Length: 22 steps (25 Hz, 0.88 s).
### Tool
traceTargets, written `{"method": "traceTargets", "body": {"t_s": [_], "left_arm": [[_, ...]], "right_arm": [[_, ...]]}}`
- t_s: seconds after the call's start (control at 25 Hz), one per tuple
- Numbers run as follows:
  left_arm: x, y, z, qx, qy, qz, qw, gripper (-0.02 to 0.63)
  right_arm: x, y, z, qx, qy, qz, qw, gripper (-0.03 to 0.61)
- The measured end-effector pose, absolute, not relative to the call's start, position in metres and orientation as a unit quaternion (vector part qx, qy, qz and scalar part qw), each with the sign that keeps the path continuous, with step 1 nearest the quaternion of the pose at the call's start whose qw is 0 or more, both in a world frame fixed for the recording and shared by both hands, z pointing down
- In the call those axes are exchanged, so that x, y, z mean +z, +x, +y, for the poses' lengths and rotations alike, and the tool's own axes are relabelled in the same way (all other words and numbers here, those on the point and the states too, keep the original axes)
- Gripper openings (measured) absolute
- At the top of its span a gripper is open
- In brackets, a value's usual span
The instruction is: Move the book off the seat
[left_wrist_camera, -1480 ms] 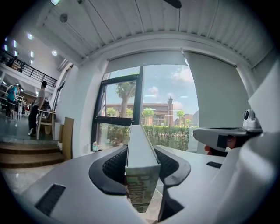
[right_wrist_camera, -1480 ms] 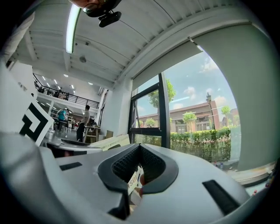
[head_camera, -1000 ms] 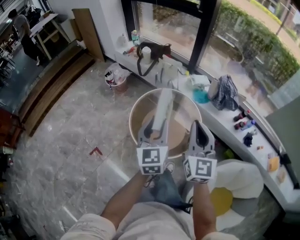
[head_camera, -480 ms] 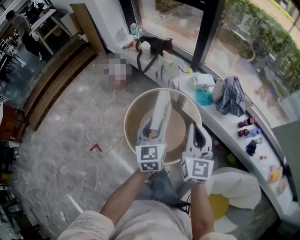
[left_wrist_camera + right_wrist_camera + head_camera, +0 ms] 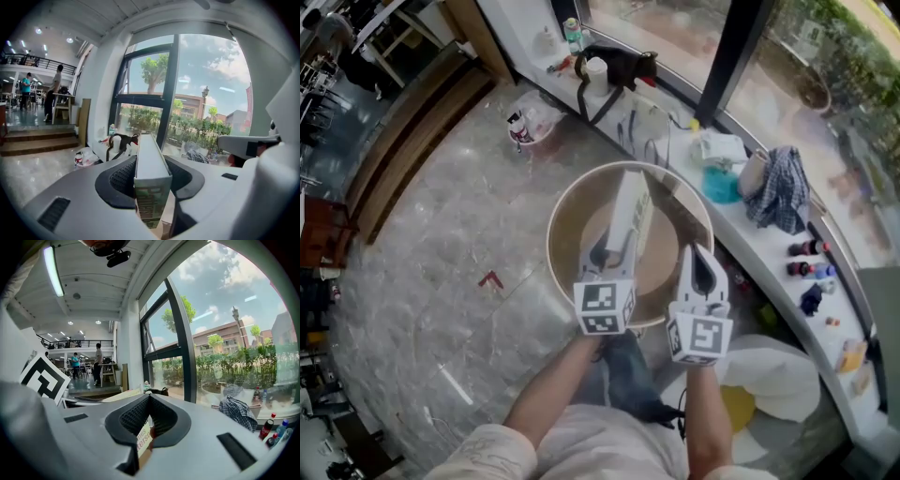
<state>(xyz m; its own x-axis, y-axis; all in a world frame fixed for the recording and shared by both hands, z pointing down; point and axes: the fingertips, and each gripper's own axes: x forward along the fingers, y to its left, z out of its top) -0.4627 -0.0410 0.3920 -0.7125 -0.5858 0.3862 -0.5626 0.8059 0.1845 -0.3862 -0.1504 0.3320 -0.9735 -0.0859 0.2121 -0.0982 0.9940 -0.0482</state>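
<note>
Here the left tool (image 5: 614,255) clamps the book (image 5: 631,208).

**gearhead_42:** what's the rig actually look like?

**benchmonkey:** Two chunky pale-grey plastic shells, left gripper (image 5: 616,251) and right gripper (image 5: 701,261). Each one carries a marker cube (image 5: 603,309) printed with black-and-white squares. Ahead of the marker cube the jaws are lined with black ribbed pads (image 5: 123,179), and there are dark rectangular slots (image 5: 54,213) in the shell beside them. Behind the marker cube, loose cream sleeves (image 5: 478,452) that end above the elbow.
</note>
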Motion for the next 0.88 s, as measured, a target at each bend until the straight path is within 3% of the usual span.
{"method": "traceTargets", "body": {"t_s": [0.88], "left_arm": [[0.545,-0.549,0.018,-0.097,0.281,-0.9,0.319,0.173]], "right_arm": [[0.449,-0.484,-0.074,0.036,0.012,-0.981,0.192,-0.002]]}}
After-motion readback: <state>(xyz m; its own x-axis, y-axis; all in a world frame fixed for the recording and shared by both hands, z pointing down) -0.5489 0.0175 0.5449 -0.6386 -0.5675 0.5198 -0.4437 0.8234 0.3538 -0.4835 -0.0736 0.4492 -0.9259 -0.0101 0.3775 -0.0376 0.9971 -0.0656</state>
